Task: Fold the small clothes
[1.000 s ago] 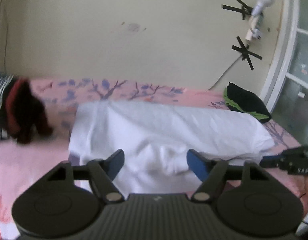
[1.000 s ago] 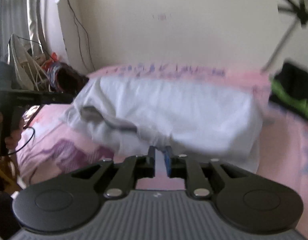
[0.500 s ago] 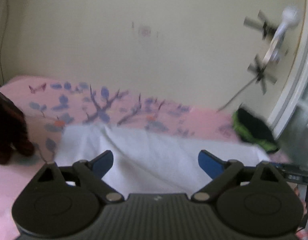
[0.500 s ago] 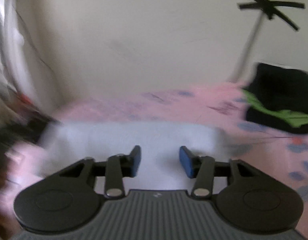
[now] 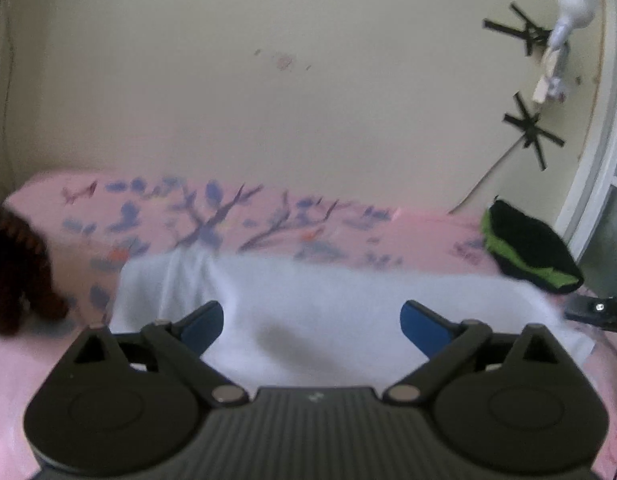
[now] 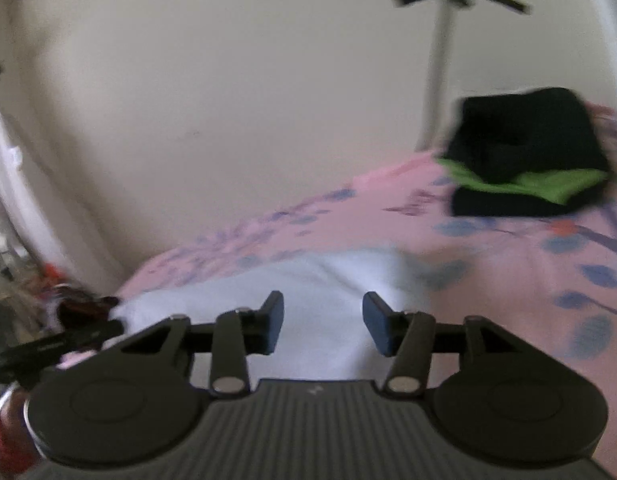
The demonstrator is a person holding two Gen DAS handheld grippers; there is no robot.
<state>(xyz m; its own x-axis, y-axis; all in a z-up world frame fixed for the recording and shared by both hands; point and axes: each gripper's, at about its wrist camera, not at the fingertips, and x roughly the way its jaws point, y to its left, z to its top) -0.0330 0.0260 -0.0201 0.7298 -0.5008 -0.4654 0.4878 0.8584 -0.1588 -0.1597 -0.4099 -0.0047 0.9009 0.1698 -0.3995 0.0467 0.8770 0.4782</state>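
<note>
A white garment (image 5: 328, 292) lies folded into a long band across the pink flowered bedsheet (image 5: 268, 216). In the left wrist view my left gripper (image 5: 312, 318) hovers just in front of it. Its jaws are still opening, wide apart, with nothing between the blue pads. In the right wrist view my right gripper (image 6: 323, 316) stands over the right end of the white garment (image 6: 320, 280). Its jaws are opening too, and the pads press on nothing. The right gripper's tip (image 5: 596, 312) shows at the cloth's right end, the left gripper's tip (image 6: 48, 348) at its left.
A folded black and green garment (image 5: 528, 248) (image 6: 524, 156) sits at the bed's far right, near the window frame (image 5: 592, 160). A dark brown and red garment (image 5: 16, 280) lies at the left. A lamp (image 5: 564, 32) is taped to the wall behind.
My left gripper's jaws widened and it drew back from the white cloth. My right gripper went from nearly shut to open and swung right, toward the black and green garment.
</note>
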